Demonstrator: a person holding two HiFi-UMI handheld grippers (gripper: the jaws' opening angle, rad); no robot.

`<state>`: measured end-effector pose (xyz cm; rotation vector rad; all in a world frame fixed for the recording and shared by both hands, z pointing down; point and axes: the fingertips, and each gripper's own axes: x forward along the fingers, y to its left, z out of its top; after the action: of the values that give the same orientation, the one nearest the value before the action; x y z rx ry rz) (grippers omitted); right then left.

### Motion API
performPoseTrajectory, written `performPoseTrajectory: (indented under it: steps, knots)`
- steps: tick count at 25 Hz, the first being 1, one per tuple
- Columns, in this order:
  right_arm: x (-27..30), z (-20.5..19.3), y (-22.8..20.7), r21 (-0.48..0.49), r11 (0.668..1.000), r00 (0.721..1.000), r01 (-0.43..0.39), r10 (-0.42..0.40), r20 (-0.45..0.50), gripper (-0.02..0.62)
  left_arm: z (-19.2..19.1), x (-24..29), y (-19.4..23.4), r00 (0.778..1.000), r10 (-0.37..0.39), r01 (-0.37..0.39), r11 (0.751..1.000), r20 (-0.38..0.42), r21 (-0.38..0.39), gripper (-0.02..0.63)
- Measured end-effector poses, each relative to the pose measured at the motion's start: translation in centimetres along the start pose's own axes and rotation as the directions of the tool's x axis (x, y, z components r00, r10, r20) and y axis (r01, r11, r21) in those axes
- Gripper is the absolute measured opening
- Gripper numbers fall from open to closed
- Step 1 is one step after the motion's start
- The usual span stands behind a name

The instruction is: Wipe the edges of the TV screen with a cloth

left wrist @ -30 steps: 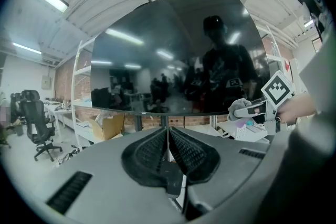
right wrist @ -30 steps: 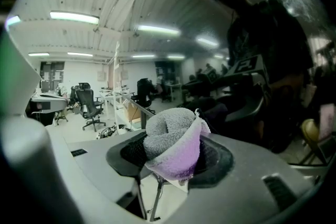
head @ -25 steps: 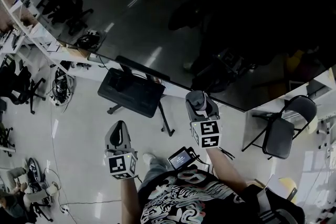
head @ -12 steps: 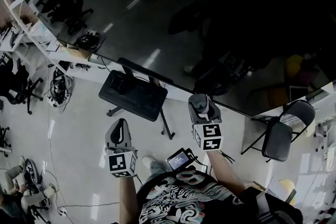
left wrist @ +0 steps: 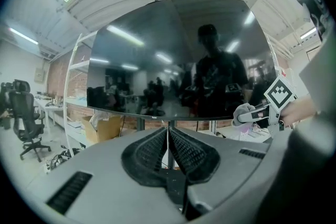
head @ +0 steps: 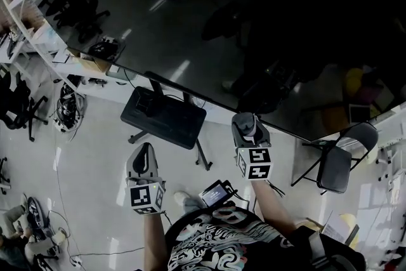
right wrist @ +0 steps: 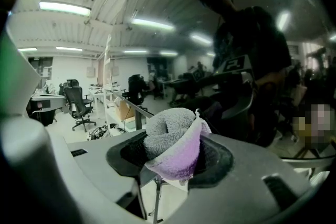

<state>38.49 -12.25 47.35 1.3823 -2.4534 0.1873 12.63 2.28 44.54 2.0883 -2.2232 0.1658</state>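
Moved: your right gripper (head: 249, 128) edged right, close under the TV screen (head: 190, 28) lower edge | clamped on the soft, light terry cloth (right wrist: 171, 136), pinched mid-fold | left gripper (left wrist: 168, 140) jaws together, nothing between, nearer you | glossy, fragile screen: press lightly

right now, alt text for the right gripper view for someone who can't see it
The right gripper is shut on a folded grey and purple cloth, held up before the dark TV screen, which reflects the person holding it. A black office chair stands in the bright room at the left.
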Motion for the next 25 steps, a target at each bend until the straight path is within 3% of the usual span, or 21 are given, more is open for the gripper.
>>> performPoseTrajectory:
  steps: [25]
  knots:
    - [5.5, 2.1, 6.3, 0.020, 0.997, 0.997, 0.074, -0.074, -0.006, 0.233, -0.3, 3.6, 8.8, 0.996, -0.086, 0.086, 0.995, 0.006, 0.041, 0.025]
